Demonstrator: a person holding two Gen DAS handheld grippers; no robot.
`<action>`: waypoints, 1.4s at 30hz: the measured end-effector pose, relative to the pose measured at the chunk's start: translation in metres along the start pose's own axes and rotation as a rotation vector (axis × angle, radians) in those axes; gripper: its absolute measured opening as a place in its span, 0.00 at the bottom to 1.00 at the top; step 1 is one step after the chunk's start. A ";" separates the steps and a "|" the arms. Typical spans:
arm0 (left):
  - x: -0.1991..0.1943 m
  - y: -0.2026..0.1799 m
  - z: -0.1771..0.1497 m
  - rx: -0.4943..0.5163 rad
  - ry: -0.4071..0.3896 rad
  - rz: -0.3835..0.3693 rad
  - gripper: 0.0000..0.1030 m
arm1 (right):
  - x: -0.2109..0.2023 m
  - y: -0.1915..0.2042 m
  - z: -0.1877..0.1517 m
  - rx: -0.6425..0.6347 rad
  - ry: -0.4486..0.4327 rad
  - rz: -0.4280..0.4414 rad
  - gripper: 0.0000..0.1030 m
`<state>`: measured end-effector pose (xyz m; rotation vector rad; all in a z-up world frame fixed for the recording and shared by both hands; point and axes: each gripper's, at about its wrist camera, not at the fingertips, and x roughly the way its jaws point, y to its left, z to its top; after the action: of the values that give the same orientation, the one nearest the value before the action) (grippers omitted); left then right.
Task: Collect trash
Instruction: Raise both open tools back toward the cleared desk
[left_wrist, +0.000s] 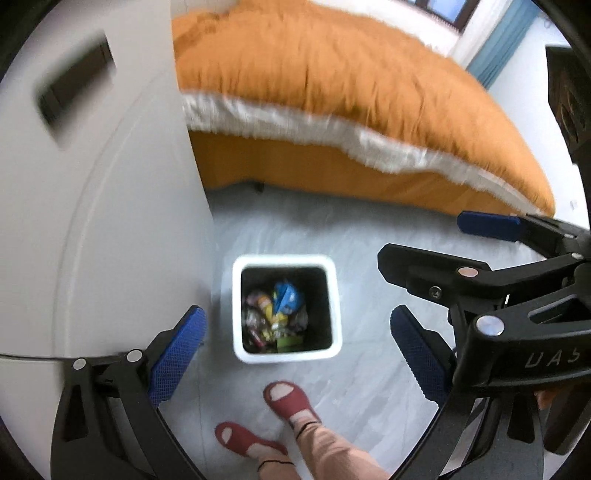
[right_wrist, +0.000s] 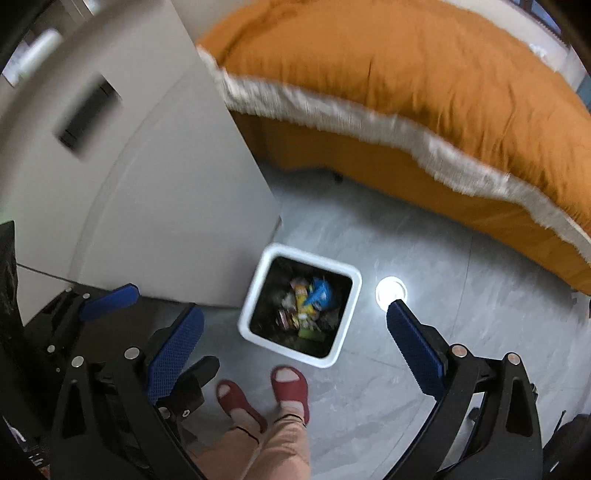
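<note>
Left tongs (left_wrist: 295, 341), nearest the lens, spread wide and empty; blue pads at lower left and lower right of the left wrist frame. Right tongs (right_wrist: 295, 332) likewise spread, holding nothing. In the left view the right tongs also show, at right edge, spread as well.

Bed (left_wrist: 351, 92) with orange cover fills the upper frame; white cabinet (left_wrist: 92, 184) takes the left side. Grey floor (left_wrist: 369, 240) between them. Person's feet in red slippers (left_wrist: 291, 402) at bottom centre.

White square trash bin (left_wrist: 284, 356), dark-lined, stands on the floor just beside the cabinet's corner, directly below and between both sets of tongs, open mouth upward. Inside: mixed wrappers (left_wrist: 275, 317), among them a blue piece, lying at the bottom.

Bin sits near centre in both views, so neither hand looks clearly nearer. Square mouth, no long axis to favour. Likely approach: straight down.
</note>
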<state>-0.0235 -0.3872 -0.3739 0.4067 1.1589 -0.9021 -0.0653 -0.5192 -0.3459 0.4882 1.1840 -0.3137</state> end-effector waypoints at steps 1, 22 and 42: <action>-0.018 -0.002 0.006 -0.010 -0.025 -0.002 0.95 | -0.011 0.002 0.004 -0.001 -0.017 0.002 0.96; -0.298 0.110 -0.003 -0.347 -0.500 0.309 0.95 | -0.224 0.189 0.089 -0.367 -0.452 0.278 0.96; -0.408 0.198 -0.087 -0.698 -0.670 0.612 0.95 | -0.244 0.346 0.068 -0.618 -0.522 0.421 0.96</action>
<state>0.0318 -0.0459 -0.0675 -0.1250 0.5961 -0.0390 0.0689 -0.2635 -0.0295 0.0868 0.5950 0.2786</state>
